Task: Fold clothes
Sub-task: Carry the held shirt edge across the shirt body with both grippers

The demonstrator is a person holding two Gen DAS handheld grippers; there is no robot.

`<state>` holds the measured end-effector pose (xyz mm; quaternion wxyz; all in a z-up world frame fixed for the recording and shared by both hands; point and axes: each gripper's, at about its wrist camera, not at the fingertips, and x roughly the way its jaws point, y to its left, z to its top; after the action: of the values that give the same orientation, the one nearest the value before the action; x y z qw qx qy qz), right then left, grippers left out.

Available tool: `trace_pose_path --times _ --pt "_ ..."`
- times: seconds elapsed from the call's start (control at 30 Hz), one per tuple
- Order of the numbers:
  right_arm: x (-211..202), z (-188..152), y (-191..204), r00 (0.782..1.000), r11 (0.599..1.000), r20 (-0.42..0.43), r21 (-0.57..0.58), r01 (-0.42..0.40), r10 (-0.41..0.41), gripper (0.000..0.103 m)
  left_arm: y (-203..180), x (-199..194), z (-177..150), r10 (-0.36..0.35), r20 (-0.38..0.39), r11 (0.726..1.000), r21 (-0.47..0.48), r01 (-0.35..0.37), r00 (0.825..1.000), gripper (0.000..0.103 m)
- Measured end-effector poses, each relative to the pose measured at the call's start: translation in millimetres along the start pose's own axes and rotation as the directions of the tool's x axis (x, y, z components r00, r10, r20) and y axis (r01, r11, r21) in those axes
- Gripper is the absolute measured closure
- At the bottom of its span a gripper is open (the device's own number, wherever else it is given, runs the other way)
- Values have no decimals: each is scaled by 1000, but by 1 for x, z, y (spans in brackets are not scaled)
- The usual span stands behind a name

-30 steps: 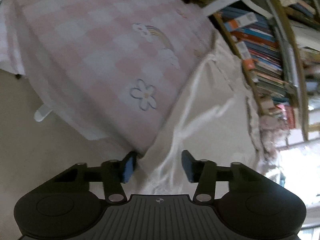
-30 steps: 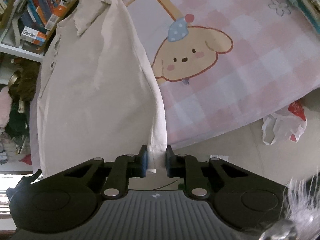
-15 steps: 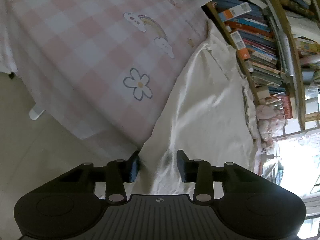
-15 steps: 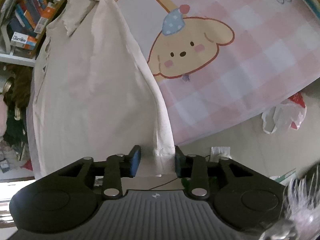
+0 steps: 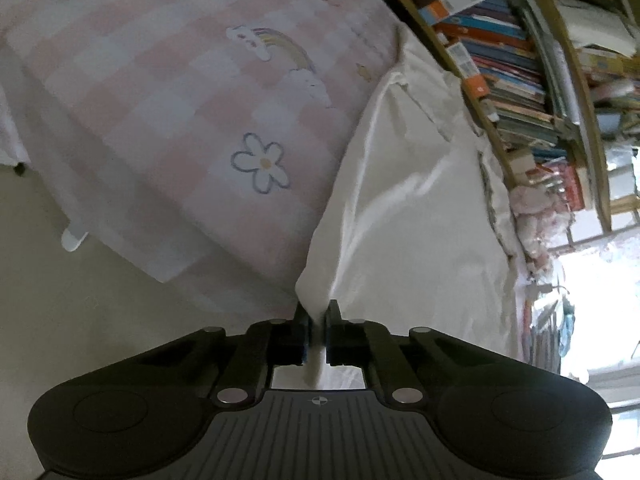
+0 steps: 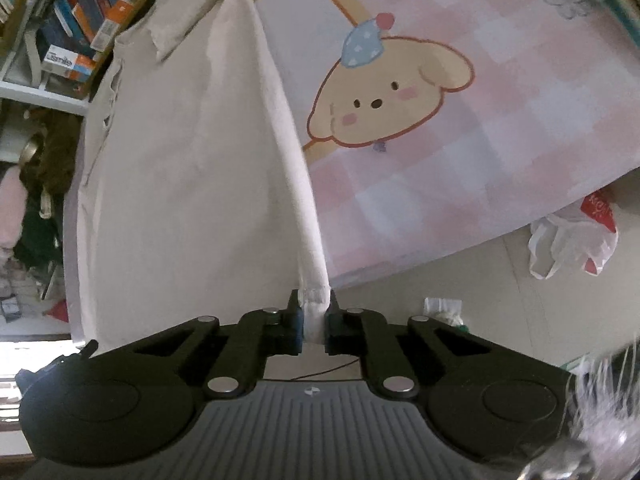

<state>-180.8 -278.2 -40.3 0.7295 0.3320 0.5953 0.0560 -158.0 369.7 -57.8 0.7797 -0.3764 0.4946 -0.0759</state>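
A cream-white collared shirt (image 5: pixel 420 220) lies spread on the bed, its near hem hanging at the bed's edge. My left gripper (image 5: pixel 318 312) pinches one bottom corner of the hem, jaws closing tight with a fold of cloth between the pads. In the right wrist view the same shirt (image 6: pixel 180 180) runs away from me to its collar (image 6: pixel 180 20). My right gripper (image 6: pixel 314 304) holds the other hem corner, its jaws closing on the stitched edge, and the side seam rises taut from it.
The bed carries a pink checked sheet (image 5: pixel 180 100) with a cartoon dog print (image 6: pixel 384 92). Full bookshelves (image 5: pixel 500 60) stand right behind the bed. On the pale floor (image 5: pixel 80 300) lie a white plastic bag (image 6: pixel 572 240) and a small tissue pack (image 6: pixel 444 310).
The left jaws stood open around the hem and have closed on it, lifting the corner. The right jaws opened briefly, then closed again on the other corner.
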Motion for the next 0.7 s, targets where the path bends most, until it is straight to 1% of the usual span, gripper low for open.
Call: trace_pose_path --times 0.1,0.27,0.5,0.7 --pt "-11 -7 -1 999 1000 29 5 -16 16 95 -5 -7 1 -12 -7 1000 29 13 1000 98" --pt "-22 -24 0 998 1000 55 19 -25 24 95 -2 -18 -3 -39 -27 998 40 40 999 98" --pt "-33 -57 -8 996 996 85 81 -38 31 95 19 -25 -17 -68 -57 998 9 69 996 98" --pt "-34 -80 -11 996 992 93 124 -17 5 95 40 -26 -28 -86 -92 996 -37 82 992 98"
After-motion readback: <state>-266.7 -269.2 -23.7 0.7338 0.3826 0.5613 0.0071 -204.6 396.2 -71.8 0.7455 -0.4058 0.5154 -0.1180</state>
